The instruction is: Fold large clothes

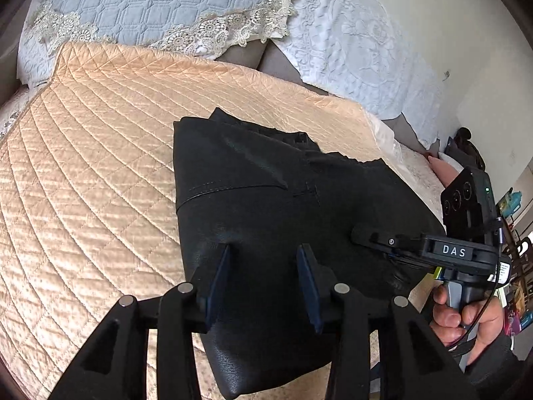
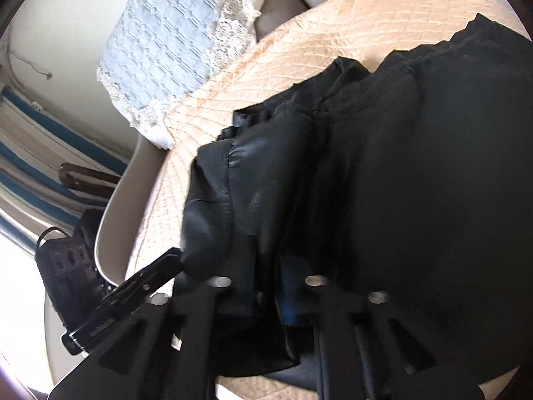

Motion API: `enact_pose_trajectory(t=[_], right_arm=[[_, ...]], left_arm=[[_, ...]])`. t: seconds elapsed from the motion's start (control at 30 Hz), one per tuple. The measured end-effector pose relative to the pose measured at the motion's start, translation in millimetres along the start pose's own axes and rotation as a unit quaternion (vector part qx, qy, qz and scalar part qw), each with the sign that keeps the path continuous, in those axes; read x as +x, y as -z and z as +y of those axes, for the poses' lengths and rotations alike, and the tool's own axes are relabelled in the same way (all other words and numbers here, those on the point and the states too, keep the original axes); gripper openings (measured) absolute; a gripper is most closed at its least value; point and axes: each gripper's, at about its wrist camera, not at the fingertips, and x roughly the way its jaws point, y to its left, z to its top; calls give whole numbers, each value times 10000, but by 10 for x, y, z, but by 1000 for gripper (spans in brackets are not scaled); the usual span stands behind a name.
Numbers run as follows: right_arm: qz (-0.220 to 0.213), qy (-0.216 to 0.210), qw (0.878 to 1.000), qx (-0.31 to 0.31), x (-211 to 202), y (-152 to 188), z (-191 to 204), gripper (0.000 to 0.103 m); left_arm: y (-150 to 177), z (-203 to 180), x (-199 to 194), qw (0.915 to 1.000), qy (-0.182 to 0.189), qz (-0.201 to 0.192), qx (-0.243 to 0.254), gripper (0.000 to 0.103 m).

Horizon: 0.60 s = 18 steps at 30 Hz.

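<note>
A black leather-like garment (image 1: 266,200) lies folded on the peach quilted bedspread (image 1: 93,166). My left gripper (image 1: 266,280) is open, its fingers hovering over the garment's near part with nothing between them. My right gripper (image 1: 363,235) shows at the right in the left wrist view, held in a hand, its tip on the garment's right side. In the right wrist view the garment (image 2: 383,166) fills the middle and right. My right gripper (image 2: 266,283) has its fingers close together around a fold of the garment. The left gripper (image 2: 156,270) shows at lower left there.
A blue-grey quilted pillow with lace trim (image 1: 150,6) and a white embroidered pillow (image 1: 353,53) lie at the head of the bed. A white wall (image 1: 466,33) is at the right. Cluttered shelves (image 1: 513,266) stand at far right. The bed's edge (image 2: 110,220) is at left.
</note>
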Motion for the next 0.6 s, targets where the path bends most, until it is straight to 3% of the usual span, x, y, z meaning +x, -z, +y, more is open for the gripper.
enact_pose_trajectory(t=[0.2, 0.37, 0.5, 0.6], right_arm=[[-35, -55, 9985, 535, -10, 149, -273, 10], [-206, 307, 9993, -111, -82, -11, -16, 15], [-160, 670, 9975, -148, -79, -87, 8, 21], [-449, 885, 9944, -352, -261, -89, 77, 24]], left_arm=[[74, -38, 58, 9998, 112, 76, 145, 44], [45, -91, 45, 9998, -16, 39, 201, 44], [9, -65, 24, 9999, -13, 66, 91, 44], [-82, -55, -63, 9999, -8, -53, 105, 44]])
